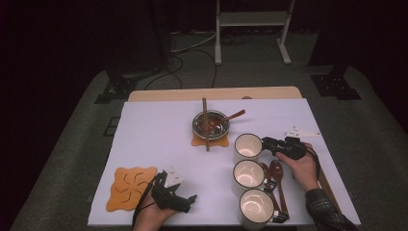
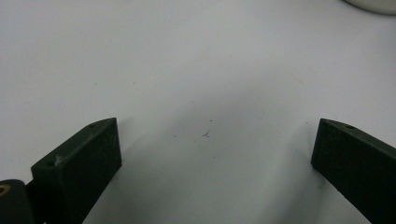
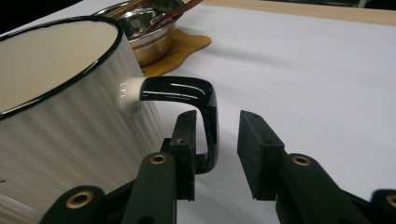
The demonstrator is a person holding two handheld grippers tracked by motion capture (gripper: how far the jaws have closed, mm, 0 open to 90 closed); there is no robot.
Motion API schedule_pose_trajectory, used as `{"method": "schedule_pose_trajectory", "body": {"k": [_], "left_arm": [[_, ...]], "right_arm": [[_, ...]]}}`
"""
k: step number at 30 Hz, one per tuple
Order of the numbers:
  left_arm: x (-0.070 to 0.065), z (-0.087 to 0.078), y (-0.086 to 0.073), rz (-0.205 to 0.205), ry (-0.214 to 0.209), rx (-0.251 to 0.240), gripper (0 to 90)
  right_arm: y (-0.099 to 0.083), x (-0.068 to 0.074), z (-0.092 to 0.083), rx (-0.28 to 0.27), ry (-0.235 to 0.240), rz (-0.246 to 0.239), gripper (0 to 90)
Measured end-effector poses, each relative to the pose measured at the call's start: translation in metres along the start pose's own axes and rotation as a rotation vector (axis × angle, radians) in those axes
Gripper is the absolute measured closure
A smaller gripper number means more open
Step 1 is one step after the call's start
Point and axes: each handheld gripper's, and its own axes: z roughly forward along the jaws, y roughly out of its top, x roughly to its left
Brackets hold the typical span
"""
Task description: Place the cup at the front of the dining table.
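Tongs (image 3: 215, 154) straddle glossy black curved handle (image 3: 205, 107) of ribbed white mug (image 3: 70, 116).

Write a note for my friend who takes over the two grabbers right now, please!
Right gripper: jaws around the black handle of the farthest mug, not yet pressing on it. Left gripper: open, with bare white table below it, beside the orange mat. Two more mugs stand in the row, spoons beside them. Done: handle lined up. Left: probably close the jaws and lift.

White-covered table (image 1: 159, 130) with three mugs (image 1: 248, 174), spoons (image 1: 275, 174), two orange mats (image 1: 130, 187).
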Motion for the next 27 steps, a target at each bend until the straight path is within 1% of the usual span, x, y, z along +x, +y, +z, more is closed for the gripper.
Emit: {"method": "schedule_pose_trajectory", "body": {"k": [4, 9, 18, 22, 27], "left_arm": [[0.0001, 0.0, 0.0, 0.0, 0.0, 0.0, 0.4], [0.0, 0.0, 0.0, 0.0, 0.0, 0.0, 0.4], [0.0, 0.0, 0.0, -0.001, 0.0, 0.0, 0.4], [-0.0001, 0.0, 0.0, -0.003, -0.001, 0.0, 0.4], [-0.0001, 0.0, 0.0, -0.003, -0.001, 0.0, 0.4]], "right_arm": [[-0.0007, 0.0006, 0.0017, -0.008, -0.005, -0.004, 69.4], [-0.0001, 0.003, 0.0029, -0.036, -0.019, -0.01, 72.7], [-0.002, 0.0049, 0.0063, -0.053, -0.025, -0.004, 77.5], [-0.0023, 0.0062, 0.0069, -0.064, -0.026, -0.01, 80.5], [-0.0026, 0.008, 0.0072, -0.07, -0.037, -0.013, 81.5]]}}
